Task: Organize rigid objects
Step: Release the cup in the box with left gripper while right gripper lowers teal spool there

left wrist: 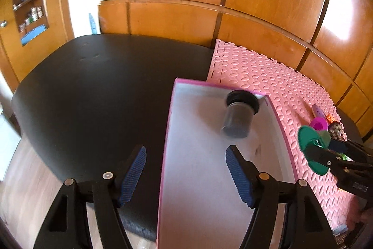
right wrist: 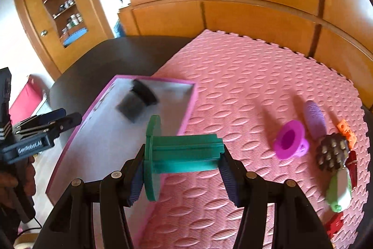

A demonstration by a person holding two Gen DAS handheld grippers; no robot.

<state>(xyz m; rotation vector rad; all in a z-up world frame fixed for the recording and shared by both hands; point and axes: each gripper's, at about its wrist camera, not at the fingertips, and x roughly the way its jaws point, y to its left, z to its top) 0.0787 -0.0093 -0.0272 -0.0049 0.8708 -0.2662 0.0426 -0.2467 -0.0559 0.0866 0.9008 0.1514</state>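
Note:
My right gripper (right wrist: 181,166) is shut on a green spool (right wrist: 184,151) with a round flange, held lengthwise between the pads just above the near right edge of a pink-rimmed tray (right wrist: 186,113). The spool and right gripper also show in the left wrist view (left wrist: 312,144). A dark cylinder with a black cap (left wrist: 237,118) lies in the tray's far end (right wrist: 137,99). My left gripper (left wrist: 186,176) is open and empty, its fingers straddling the tray's left rim (left wrist: 166,132); it shows at the left of the right wrist view (right wrist: 56,120).
On the pink foam mat (right wrist: 256,76) at the right lie a magenta cup (right wrist: 290,142), a purple oval (right wrist: 314,119), an orange block (right wrist: 347,132), a studded brown ball (right wrist: 332,153), a green-white piece (right wrist: 339,190) and red pieces. The black table (left wrist: 93,85) lies left; wooden cabinets behind.

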